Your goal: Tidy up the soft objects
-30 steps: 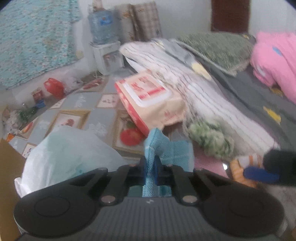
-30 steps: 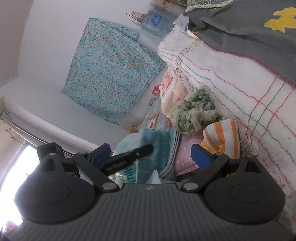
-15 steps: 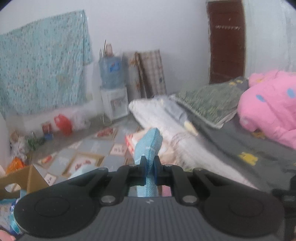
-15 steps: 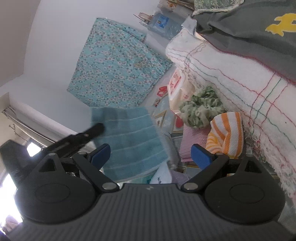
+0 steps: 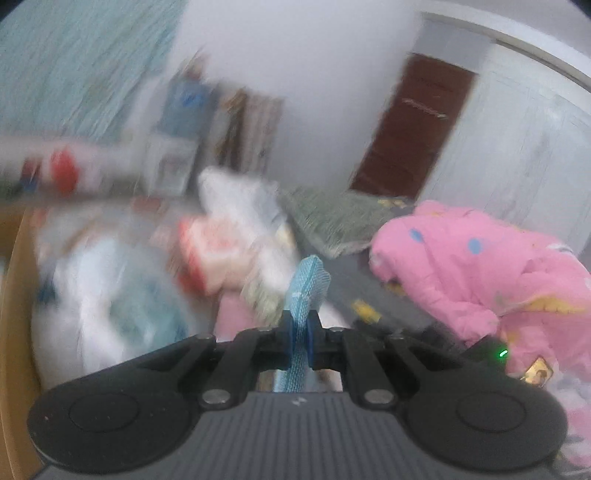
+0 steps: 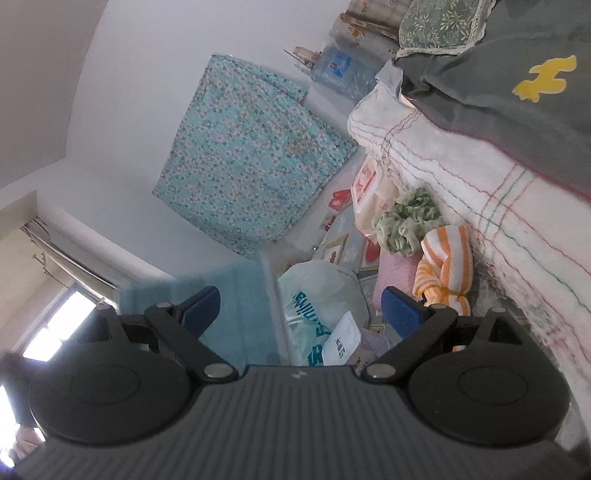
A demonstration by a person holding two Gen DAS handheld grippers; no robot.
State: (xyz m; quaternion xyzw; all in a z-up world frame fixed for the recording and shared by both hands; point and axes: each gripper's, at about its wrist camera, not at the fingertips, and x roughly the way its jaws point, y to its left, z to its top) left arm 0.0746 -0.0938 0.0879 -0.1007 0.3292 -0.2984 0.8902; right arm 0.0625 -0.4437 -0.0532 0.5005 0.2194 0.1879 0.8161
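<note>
Tightly between left gripper [image 5: 298, 341] jaws, woven blue towel [image 5: 304, 291]; right gripper [image 6: 301, 308] jaws wide, empty.

This is a lived-in bedroom in a home. A bed [image 6: 461, 162] carries a white blanket stitched with coloured lines and a grey cover with a yellow patch [image 6: 545, 77]; a green patterned pillow [image 6: 439, 22] lies at its far end and a pink dotted quilt [image 5: 476, 273] is heaped on it. A teal floral cloth [image 6: 251, 155] hangs on the white wall beside a water dispenser with a blue bottle [image 6: 340, 72]. A dark brown door [image 5: 410, 125] stands beyond the bed. Patterned mats [image 6: 341, 247] cover the floor, with a plastic bag [image 6: 317, 295] and a cardboard box [image 5: 16, 295] there.
</note>
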